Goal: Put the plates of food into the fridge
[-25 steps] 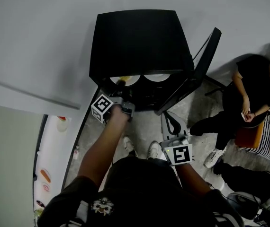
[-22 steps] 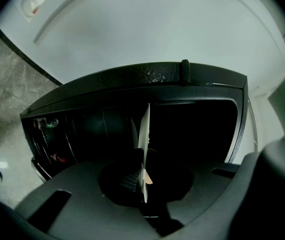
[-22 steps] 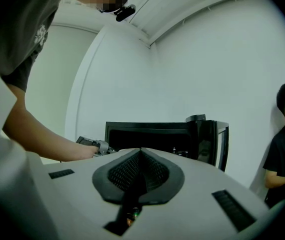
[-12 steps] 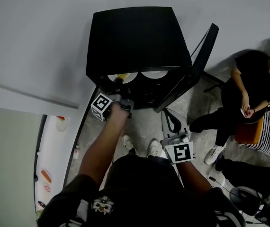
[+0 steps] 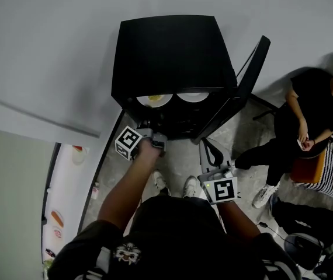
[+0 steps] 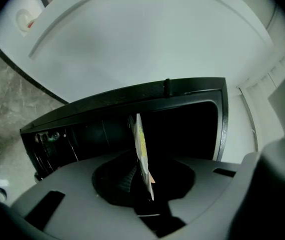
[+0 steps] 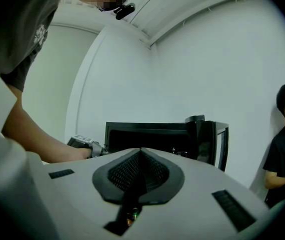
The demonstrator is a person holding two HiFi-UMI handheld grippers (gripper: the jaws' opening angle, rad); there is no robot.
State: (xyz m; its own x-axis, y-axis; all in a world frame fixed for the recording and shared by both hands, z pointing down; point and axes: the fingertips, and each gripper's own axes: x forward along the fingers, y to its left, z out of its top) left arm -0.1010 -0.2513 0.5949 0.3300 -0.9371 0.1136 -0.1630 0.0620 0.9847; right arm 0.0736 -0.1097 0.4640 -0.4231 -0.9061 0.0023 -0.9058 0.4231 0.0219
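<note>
White, ceramic-looking plate [image 5: 155, 100] with yellow food sits inside the open black fridge [image 5: 172, 51], just under its top and left of a second plate [image 5: 193, 97]. The left gripper [image 6: 143, 170] fingers have just been opening and now stand spread either side of the plate's near rim, not clamping it. Right gripper [image 7: 141, 154] fingers are pressed together on nothing, back from the fridge. Plate reads stiff, slick and breakable with loose food on top, so take it by the rim only and keep it flat.

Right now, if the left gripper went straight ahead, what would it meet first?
Likely the plate of food in the fridge, edge-on between the left gripper's jaws, which have just been opening.
</note>
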